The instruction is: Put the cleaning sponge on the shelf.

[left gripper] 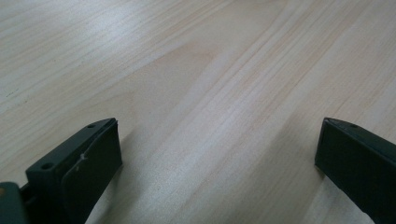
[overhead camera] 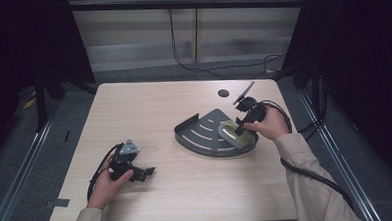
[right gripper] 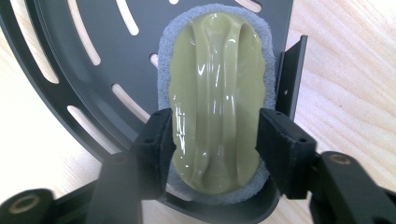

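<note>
On the worktop (overhead camera: 187, 181), a dark slotted corner tray (overhead camera: 205, 132) lies right of centre. An olive-green scrubber with a grey pad underneath (right gripper: 215, 100) rests inside the tray, close to its straight side wall. The right gripper (right gripper: 215, 140) points down at it with one jaw on each side of the scrubber's near end; the jaws are part-way apart, just beside its edges, and whether the pads still press cannot be told. The left gripper (left gripper: 217, 154) rests low over bare wood near the front left, jaws wide apart with nothing between them.
</note>
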Action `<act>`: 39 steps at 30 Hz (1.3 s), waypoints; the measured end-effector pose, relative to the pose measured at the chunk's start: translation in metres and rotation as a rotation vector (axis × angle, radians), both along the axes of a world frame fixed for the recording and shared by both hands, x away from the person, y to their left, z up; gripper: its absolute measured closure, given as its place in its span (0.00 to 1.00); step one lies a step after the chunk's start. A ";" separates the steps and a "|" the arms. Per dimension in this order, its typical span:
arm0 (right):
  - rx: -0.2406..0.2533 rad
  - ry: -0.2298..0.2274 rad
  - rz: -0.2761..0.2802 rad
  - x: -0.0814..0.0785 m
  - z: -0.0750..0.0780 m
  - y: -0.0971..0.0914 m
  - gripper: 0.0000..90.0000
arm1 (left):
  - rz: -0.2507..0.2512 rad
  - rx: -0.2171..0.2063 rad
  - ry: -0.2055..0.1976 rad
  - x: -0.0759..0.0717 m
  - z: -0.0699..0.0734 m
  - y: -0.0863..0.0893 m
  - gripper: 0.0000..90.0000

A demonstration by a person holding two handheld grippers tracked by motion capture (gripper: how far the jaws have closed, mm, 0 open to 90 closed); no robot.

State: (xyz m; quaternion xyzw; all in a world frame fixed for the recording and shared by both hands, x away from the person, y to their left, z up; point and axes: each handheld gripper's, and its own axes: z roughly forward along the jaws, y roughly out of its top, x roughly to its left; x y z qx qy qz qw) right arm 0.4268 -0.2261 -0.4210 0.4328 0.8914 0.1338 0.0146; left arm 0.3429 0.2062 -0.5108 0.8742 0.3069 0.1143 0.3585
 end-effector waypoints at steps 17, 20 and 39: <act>0.007 -0.022 -0.006 -0.002 0.006 -0.001 0.27 | 0.000 -0.001 0.000 0.000 0.000 0.000 0.00; 0.009 -0.019 -0.004 -0.004 0.007 -0.001 0.26 | 0.001 0.000 0.000 0.000 0.000 0.000 0.00; 0.012 -0.017 0.051 -0.022 0.022 0.000 0.22 | 0.001 0.000 0.000 0.000 0.000 0.000 0.00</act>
